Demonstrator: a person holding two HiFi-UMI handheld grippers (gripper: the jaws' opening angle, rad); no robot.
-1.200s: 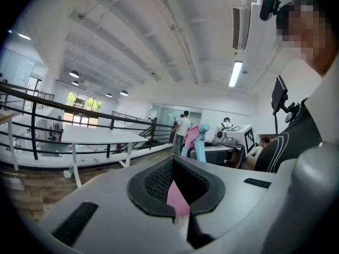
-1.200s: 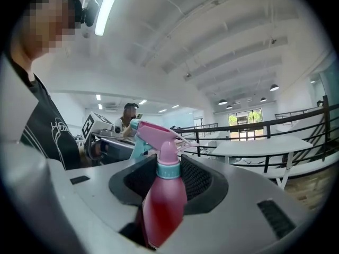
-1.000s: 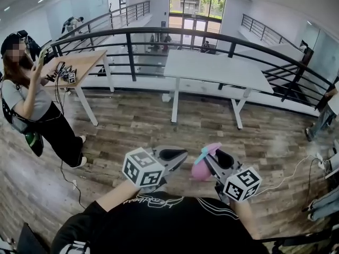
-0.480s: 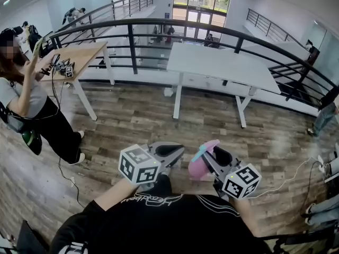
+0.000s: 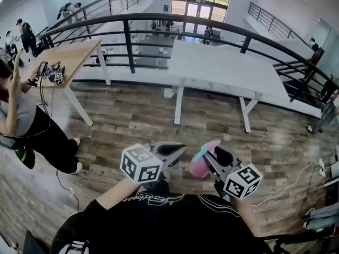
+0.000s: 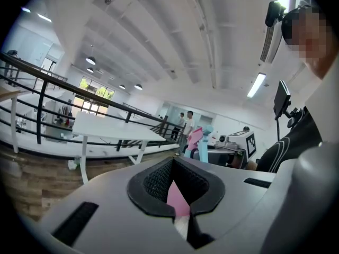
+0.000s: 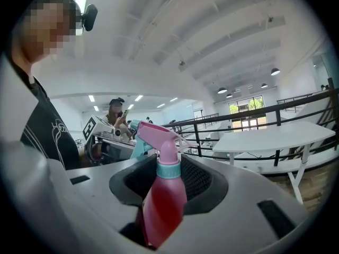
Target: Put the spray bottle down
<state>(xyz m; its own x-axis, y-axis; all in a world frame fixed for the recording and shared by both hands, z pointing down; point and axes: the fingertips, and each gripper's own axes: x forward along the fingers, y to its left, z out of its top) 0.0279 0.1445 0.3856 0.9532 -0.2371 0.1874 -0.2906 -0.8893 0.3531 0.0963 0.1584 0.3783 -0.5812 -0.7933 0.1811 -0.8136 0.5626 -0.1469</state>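
Note:
A pink spray bottle [image 5: 201, 165] with a teal collar and trigger stands upright in my right gripper [image 5: 214, 155], which is shut on its body. In the right gripper view the spray bottle [image 7: 161, 194] fills the gap of that gripper [image 7: 169, 179]. My left gripper [image 5: 177, 151] is held beside it, just in front of the person's chest, high above the wooden floor. In the left gripper view this gripper [image 6: 177, 192] is shut on a thin pink piece [image 6: 175, 194]; what that piece is stays unclear. The spray bottle [image 6: 198, 139] shows to its right there.
A white table [image 5: 222, 67] stands ahead beyond the plank floor. A wooden table [image 5: 74, 57] with small gear is at the left, and a person [image 5: 21, 115] stands next to it. A black railing [image 5: 132, 20] runs behind both. A white cable [image 5: 286, 179] lies on the floor at the right.
Both grippers keep their place by the chest with the same holds. The head view has tipped, so the tables sit closer and the person at the left has slid toward the frame's edge.

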